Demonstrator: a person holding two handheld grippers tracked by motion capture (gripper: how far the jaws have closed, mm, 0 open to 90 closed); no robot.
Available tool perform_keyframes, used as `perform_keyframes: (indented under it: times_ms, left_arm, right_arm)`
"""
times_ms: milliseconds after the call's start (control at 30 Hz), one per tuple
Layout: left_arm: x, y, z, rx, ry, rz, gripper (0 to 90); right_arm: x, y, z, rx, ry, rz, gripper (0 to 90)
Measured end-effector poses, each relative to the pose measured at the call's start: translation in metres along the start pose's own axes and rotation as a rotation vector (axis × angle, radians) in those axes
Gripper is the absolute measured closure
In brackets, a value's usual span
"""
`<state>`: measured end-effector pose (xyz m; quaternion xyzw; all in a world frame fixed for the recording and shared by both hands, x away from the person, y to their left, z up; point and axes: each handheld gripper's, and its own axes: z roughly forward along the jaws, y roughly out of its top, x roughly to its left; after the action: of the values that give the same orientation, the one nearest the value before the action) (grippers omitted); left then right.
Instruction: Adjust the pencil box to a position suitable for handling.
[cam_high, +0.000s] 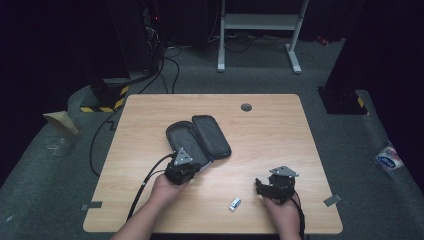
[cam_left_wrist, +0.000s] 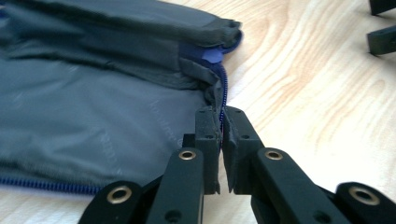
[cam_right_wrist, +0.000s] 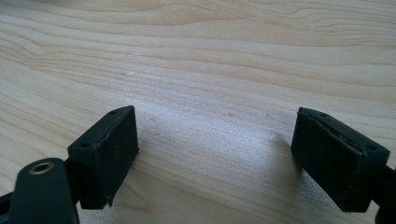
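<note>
Pinching the edge of the pouch (cam_left_wrist: 93, 107), the left gripper (cam_left_wrist: 221, 135) has its two black jaws pressed together on the dark fabric just where the blue zipper (cam_left_wrist: 223, 93) runs down the pouch's side. The zipper teeth pass straight into the narrow slit between the pads, so the jaws are clamped on that edge and nothing else. Beyond them the grey lining of the pouch spreads out to the left, with a second line of blue zipper along its near edge and a folded flap rising behind.

From the high view the left gripper (cam_high: 186, 167) sits at the near end of the pouch (cam_high: 200, 137), which lies open in two halves near the middle of the wooden table (cam_high: 260, 130), slanting away and to the left. The left hand (cam_high: 167, 189) holds the gripper from behind, its black cable trailing off toward the table's near left edge.

In the right gripper view the right gripper (cam_right_wrist: 215, 154) has its jaws wide apart, with bare wood between them and nothing held. In the high view the right gripper (cam_high: 272, 185) rests low over the table's near right part, well apart from the pouch, held by the right hand (cam_high: 284, 210). A small white and blue object (cam_high: 234, 203), too small to identify, lies on the table between the two hands, nearer the right one.
</note>
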<state>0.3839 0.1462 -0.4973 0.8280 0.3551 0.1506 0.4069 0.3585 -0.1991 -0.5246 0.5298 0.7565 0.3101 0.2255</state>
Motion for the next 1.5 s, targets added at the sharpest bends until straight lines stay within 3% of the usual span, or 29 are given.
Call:
perform_keyframes:
  times_ms: [367,633,833,967,1200,1333,1500]
  left_arm:
    - [-0.024,-0.004,0.001,-0.027,-0.004,0.016,87.7]
    - [-0.050,-0.006,0.003,-0.061,-0.033,0.009,87.8]
    - [-0.063,-0.006,0.005,-0.070,-0.047,0.026,87.7]
    - [-0.060,-0.006,0.002,-0.072,-0.045,0.022,85.6]
    - [-0.048,-0.005,-0.017,-0.123,-0.024,-0.008,72.8]
    - [-0.028,-0.006,-0.030,-0.141,0.036,-0.024,69.2]
    - [0.008,-0.010,-0.043,-0.139,0.136,-0.057,66.7]
  right_arm:
    - [0.000,0.000,0.000,0.000,0.000,0.002,14.6]
    - [0.000,0.000,0.000,-0.001,0.002,-0.002,15.0]
    - [0.001,0.000,0.000,-0.003,-0.001,-0.002,15.2]
    - [0.001,0.000,0.000,-0.003,-0.001,-0.002,15.2]
    - [0.001,0.000,0.000,-0.003,-0.001,-0.002,15.2]
    - [0.001,0.000,0.000,-0.003,-0.001,-0.002,15.2]
    - [0.001,0.000,0.000,-0.003,-0.001,-0.002,15.2]
